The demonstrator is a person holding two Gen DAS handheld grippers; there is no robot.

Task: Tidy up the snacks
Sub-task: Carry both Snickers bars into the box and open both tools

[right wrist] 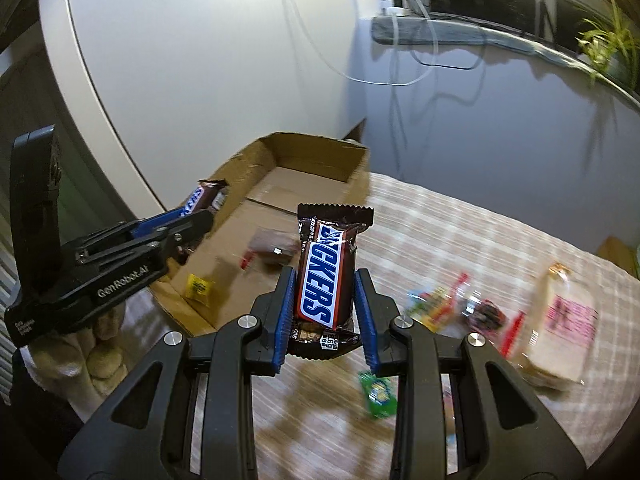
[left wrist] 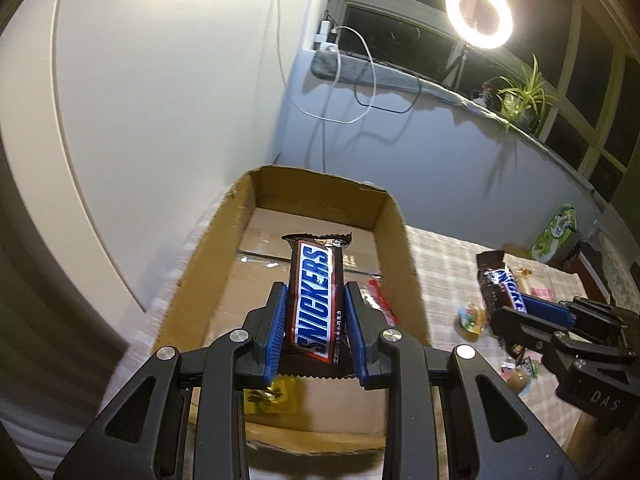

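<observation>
My left gripper (left wrist: 316, 300) is shut on a Snickers bar (left wrist: 316, 292) and holds it above the open cardboard box (left wrist: 396, 248). It also shows in the right wrist view (right wrist: 192, 216), at the left over the box's (right wrist: 256, 160) near side. My right gripper (right wrist: 326, 284) is shut on a second Snickers bar (right wrist: 326, 272), held above the checked tablecloth (right wrist: 440, 224) to the right of the box. In the left wrist view the right gripper (left wrist: 516, 300) and its bar (left wrist: 500, 284) are at the right.
In the box lie a yellow packet (right wrist: 198, 288), a brown packet (right wrist: 272, 246) and a red-striped packet (left wrist: 382, 300). On the cloth are a green candy (right wrist: 378, 394), several bright sweets (right wrist: 436, 304) and a clear bagged bread (right wrist: 560, 320). A green tissue box (left wrist: 558, 236) stands far right.
</observation>
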